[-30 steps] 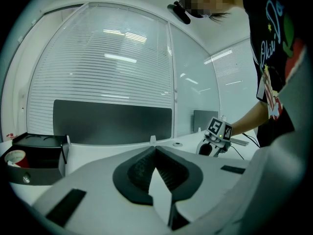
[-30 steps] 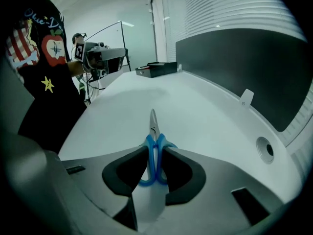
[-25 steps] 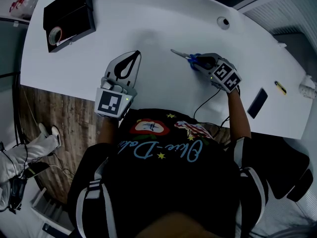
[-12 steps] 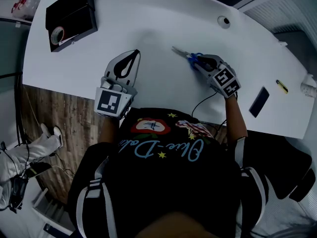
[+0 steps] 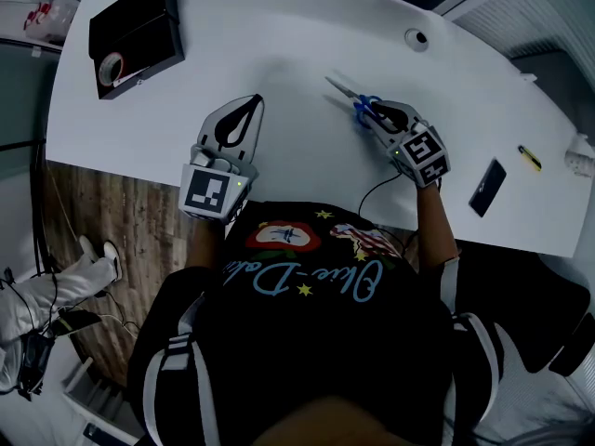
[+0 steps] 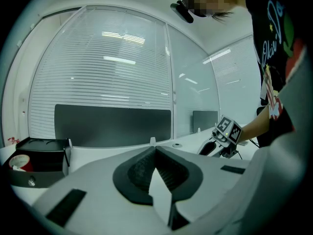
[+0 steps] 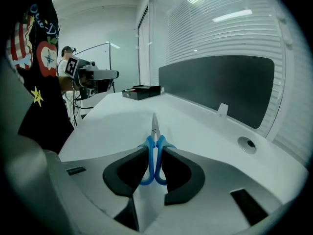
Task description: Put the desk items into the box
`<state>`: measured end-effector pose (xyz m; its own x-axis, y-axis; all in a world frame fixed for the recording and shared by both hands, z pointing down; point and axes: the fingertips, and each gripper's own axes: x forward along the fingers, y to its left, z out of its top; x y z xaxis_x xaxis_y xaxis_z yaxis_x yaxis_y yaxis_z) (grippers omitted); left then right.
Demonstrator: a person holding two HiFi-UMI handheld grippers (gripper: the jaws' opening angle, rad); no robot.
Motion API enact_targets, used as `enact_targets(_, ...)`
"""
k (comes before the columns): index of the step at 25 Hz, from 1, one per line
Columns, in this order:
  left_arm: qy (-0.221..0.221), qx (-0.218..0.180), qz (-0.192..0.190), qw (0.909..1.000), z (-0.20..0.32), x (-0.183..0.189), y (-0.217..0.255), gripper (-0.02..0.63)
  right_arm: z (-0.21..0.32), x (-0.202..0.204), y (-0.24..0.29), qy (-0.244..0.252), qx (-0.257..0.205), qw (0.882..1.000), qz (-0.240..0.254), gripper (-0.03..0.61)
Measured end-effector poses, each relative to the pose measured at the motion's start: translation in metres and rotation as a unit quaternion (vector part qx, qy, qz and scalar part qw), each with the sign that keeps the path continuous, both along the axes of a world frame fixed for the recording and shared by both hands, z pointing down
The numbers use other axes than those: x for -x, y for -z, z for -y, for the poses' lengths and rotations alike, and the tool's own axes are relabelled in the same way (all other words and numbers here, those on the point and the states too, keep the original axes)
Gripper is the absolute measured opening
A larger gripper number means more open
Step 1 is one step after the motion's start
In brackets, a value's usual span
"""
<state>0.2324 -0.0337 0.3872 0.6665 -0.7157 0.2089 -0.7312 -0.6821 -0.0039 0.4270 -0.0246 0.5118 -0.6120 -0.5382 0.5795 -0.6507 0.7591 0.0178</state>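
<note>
Scissors [image 5: 346, 91] seemingly lifted in right gripper [image 5: 370, 111]; box [image 5: 139, 24] well apart.

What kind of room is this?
Most likely an office. There is a long white desk with a round cable hole in it, slatted window blinds behind it, and blue-handled scissors, the sort of thing kept on a desk.

— Left gripper [image 6: 155, 150]?
— Jaws shut, dark pads meeting at the tips, nothing between.
— Past the tips?
— White desk [image 6: 93, 153]. Black box [image 6: 41, 154] at far left, roll of tape [image 6: 18, 162] at its near end. Right gripper [image 6: 208, 148] over to the right, marker cube on top.
— Behind?
— Dark panel [image 6: 112, 125] along the desk's far edge, blinds [image 6: 112, 67] above.
</note>
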Motion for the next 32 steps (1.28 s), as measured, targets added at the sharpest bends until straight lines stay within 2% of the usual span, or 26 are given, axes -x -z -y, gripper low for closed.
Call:
enact_targets(20,0.002,-0.018,0.006,0.9998,-0.02,0.008,0.01,-0.003,-0.008,0.001,0.036,-0.042,-0.051,0.997,0.029,0.087)
enact_targets(25,0.011,-0.019,0.017,0.9996,-0.026,0.01,0.009,-0.003,-0.011,-0.004,0.052,-0.061,-0.065,0.994,0.069,0.087)
enact_targets(30,0.015,-0.032,-0.009,0.9993,-0.026,0.021,0.017,-0.003,-0.009,0.008,0.084,-0.085,-0.099,0.984,0.12,0.087)
enact_targets(32,0.021,-0.033,-0.005,0.9992,-0.033,0.027,0.016,-0.003,-0.011,0.017,0.09,-0.083,-0.107,0.982,0.133,0.087)
